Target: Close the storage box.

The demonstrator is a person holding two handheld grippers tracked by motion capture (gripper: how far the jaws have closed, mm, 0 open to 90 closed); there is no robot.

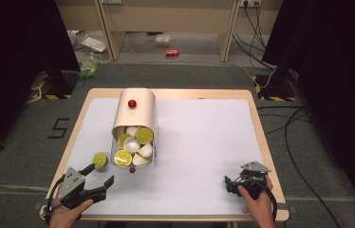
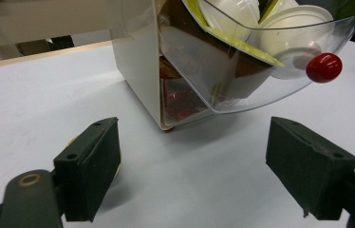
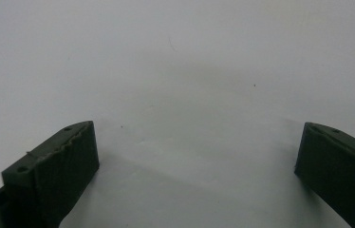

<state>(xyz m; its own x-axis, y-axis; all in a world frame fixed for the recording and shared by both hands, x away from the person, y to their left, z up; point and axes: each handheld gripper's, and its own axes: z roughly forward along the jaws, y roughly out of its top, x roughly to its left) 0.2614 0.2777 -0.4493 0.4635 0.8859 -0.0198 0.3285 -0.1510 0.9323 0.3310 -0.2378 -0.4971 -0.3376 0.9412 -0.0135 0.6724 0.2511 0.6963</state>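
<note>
**Loose capsule by the left fingers**

Here, high view: your left gripper [image 1: 100,174] stands released, holding nothing; the yellow-lidded capsule [image 1: 100,159] lies on the table [image 1: 204,142] just beyond its far finger, beside the bin [image 1: 135,118]. Left hand is far nearer.

Left gripper view: fingers [image 2: 90,166] spread, the bin's clear flap [image 2: 261,71] ahead.

Right gripper view: right gripper [image 3: 197,175] released over bare table.

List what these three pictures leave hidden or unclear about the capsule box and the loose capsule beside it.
- Capsule count: the box wall hides the deeper ones in the high view.
- Red packet print: behind the clear door in the left gripper view, too blurred to read.
- Loose capsule: a jaw of the left hand-held gripper covers its edge in the high view, so contact is unclear.
</note>
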